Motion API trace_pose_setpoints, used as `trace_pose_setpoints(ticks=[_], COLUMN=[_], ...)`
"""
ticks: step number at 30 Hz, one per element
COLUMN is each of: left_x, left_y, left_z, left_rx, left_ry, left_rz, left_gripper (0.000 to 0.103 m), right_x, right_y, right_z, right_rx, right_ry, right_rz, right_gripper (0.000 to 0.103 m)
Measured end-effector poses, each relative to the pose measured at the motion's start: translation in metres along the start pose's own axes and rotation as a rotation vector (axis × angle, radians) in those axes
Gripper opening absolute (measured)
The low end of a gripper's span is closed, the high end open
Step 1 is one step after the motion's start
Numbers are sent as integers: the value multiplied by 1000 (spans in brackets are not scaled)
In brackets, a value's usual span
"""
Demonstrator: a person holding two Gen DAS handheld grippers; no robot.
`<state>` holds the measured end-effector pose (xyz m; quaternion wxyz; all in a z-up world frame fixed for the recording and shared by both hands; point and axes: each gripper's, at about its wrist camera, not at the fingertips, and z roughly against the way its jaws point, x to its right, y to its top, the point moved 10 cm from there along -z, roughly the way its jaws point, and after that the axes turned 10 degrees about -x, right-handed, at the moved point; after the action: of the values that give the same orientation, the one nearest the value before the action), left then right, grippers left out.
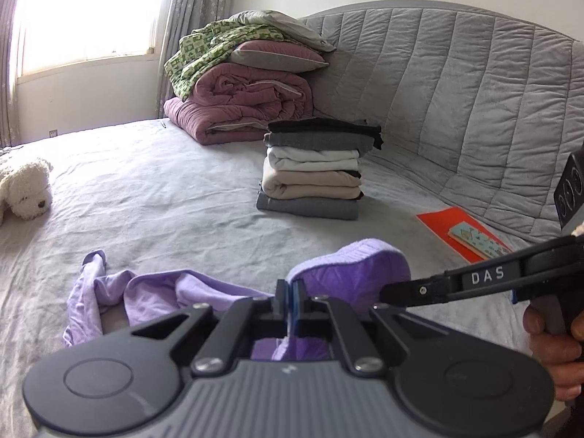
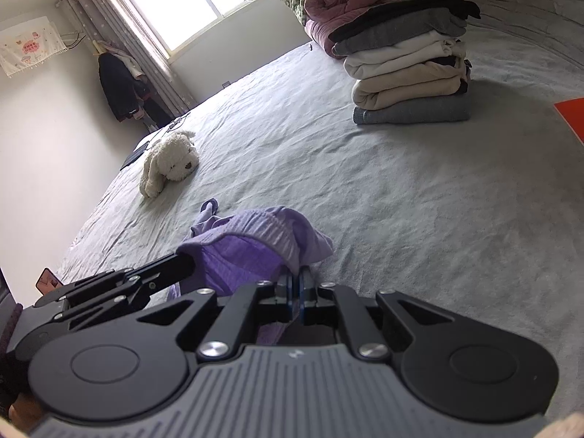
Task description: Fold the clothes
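The purple garment (image 1: 350, 266) lies crumpled on the grey bed sheet (image 1: 164, 189), at the near edge of the bed, directly ahead of both grippers; one ribbed hem is lifted clear of the sheet while the paler remainder (image 1: 109, 292) trails flat to the left in the left wrist view.

The left gripper (image 1: 291, 288) has its jaws closed together, with a fold of the purple cloth pinched between the blue-edged pads; the cloth runs on beneath the linkage. The right gripper (image 2: 297, 281) is likewise closed, its pads pressed on the ribbed edge of the same garment (image 2: 255, 244); in the left wrist view it enters from the right (image 1: 401, 294), its tips against the raised hem, with a hand (image 1: 554, 350) on its handle. The two grips sit close together on the lifted portion.

Farther back on the sheet stands a stack of folded clothes (image 1: 314, 168), black and grey on top, white and beige below, grey at the base; well apart from the garment. Behind it, bundled maroon bedding (image 1: 241, 109) carries a pillow and a green patterned cover. A red folder (image 1: 460, 233) with a small booklet on it lies to the right, near the quilted grey headboard (image 1: 456, 91). A white plush dog (image 1: 25, 189) rests at the left; a bright window (image 1: 91, 11) beyond.
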<state>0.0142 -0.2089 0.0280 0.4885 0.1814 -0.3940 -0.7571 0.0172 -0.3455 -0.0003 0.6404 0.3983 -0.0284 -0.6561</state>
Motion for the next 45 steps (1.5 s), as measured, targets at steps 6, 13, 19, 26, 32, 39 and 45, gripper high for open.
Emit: trace_pose_setpoints(ticks=[6, 13, 19, 26, 32, 39, 45], left_x=[18, 22, 26, 27, 14, -10, -25], left_y=[-3, -10, -9, -29, -64, -111, -134], left_z=[2, -4, 0, -7, -8, -4, -4], left_rx=[-17, -33, -37, -110, -218, -393, -467], left_ry=[-47, -64, -111, -126, -120, -147, -247], left_rz=[-15, -19, -18, -31, -7, 187, 433], left_gripper=[2, 2, 2, 16, 38, 41, 41], right_x=[6, 35, 32, 47, 64, 75, 79], right_y=[-4, -27, -28, -29, -30, -24, -15], right_z=[10, 2, 12, 0, 0, -2, -5], right_rx=[4, -64, -32, -79, -92, -80, -68], right_ry=[-24, -109, -97, -142, -206, -182, -183], right_rz=[-4, -36, -15, -55, -67, -118, -135], right_gripper=[5, 5, 5, 6, 14, 40, 40])
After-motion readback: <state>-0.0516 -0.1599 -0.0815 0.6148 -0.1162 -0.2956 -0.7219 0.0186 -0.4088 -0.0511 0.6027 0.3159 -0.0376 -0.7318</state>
